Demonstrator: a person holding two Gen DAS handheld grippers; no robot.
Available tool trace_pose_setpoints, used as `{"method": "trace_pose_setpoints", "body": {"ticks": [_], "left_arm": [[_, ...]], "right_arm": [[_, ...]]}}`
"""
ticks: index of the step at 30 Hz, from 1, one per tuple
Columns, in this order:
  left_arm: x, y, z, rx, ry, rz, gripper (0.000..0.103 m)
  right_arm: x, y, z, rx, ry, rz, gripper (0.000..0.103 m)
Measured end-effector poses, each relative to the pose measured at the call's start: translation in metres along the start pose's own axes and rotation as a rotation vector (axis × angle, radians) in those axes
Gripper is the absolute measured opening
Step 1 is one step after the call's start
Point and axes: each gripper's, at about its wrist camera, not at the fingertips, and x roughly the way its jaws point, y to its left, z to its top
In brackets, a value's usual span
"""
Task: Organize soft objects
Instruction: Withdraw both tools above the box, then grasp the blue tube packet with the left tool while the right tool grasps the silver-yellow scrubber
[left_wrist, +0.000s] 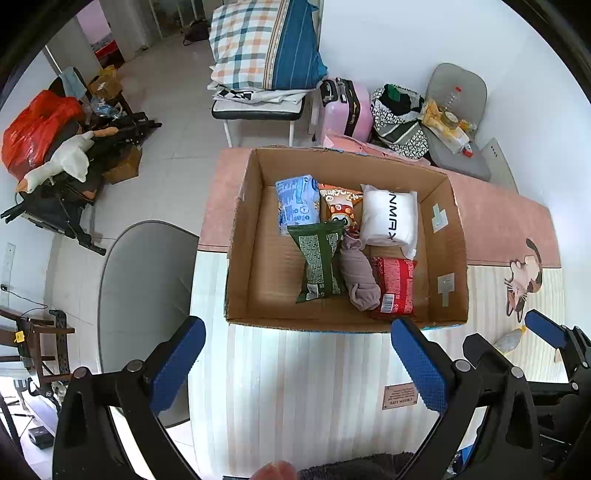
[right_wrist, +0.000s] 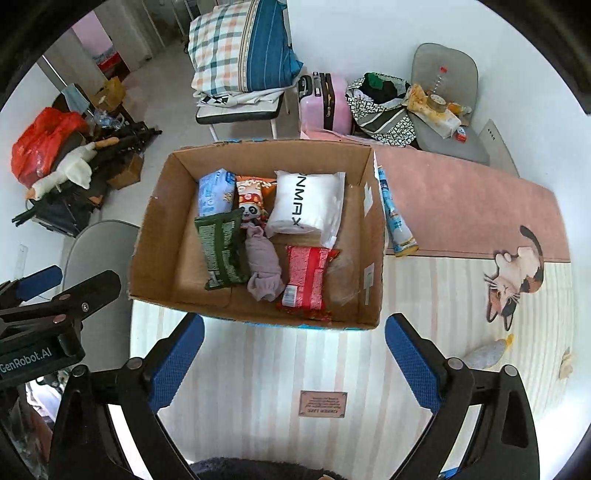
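Note:
An open cardboard box stands on the table. In it lie a blue pack, an orange snack bag, a white pack, a green pack, rolled mauve socks and a red pack. My left gripper is open and empty, just in front of the box. My right gripper is open and empty beside it.
A striped and pink table mat with a cat picture covers the table. A small grey toy fish lies right of the grippers. A grey chair stands left of the table. A suitcase and bags stand beyond.

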Motion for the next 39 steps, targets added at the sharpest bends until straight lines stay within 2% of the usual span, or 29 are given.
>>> {"method": "trace_pose_setpoints", "body": {"ticks": [6,12,16,18,23,26,30,33,35,39], "left_arm": [[-0.016,-0.007,-0.008,-0.011,-0.017,0.012,0.103],[-0.028,-0.031,-0.006,-0.002,-0.038,0.009,0.103],[-0.027,-0.066,-0.001,0.019,-0.037,0.005,0.103],[-0.019,-0.095,0.004,0.044,-0.014,-0.016,0.103],[0.022,-0.17,0.025,0.078,0.076,-0.072,0.103],[0.064,-0.225,0.044,0.109,0.178,-0.122,0.103],[0.12,-0.285,0.068,0.114,0.291,-0.144,0.103],[0.157,-0.318,0.086,0.124,0.334,-0.105,0.1],[0.188,-0.34,0.099,0.139,0.357,-0.054,0.1],[0.235,-0.36,0.117,0.142,0.379,0.024,0.1]], "right_arm": [[-0.013,-0.008,-0.006,-0.002,-0.013,0.029,0.103],[-0.02,-0.03,-0.011,0.043,-0.018,0.108,0.103],[-0.02,-0.072,-0.019,0.134,-0.026,0.117,0.103],[-0.016,-0.111,-0.027,0.231,-0.022,0.106,0.103],[0.012,-0.228,-0.06,0.514,0.045,0.039,0.103],[0.038,-0.297,-0.086,0.683,0.097,0.012,0.103],[0.077,-0.366,-0.112,0.812,0.17,0.003,0.103],[0.102,-0.396,-0.119,0.835,0.21,-0.004,0.103],[0.119,-0.409,-0.12,0.831,0.242,-0.014,0.103],[0.149,-0.422,-0.119,0.832,0.294,0.003,0.103]]}}
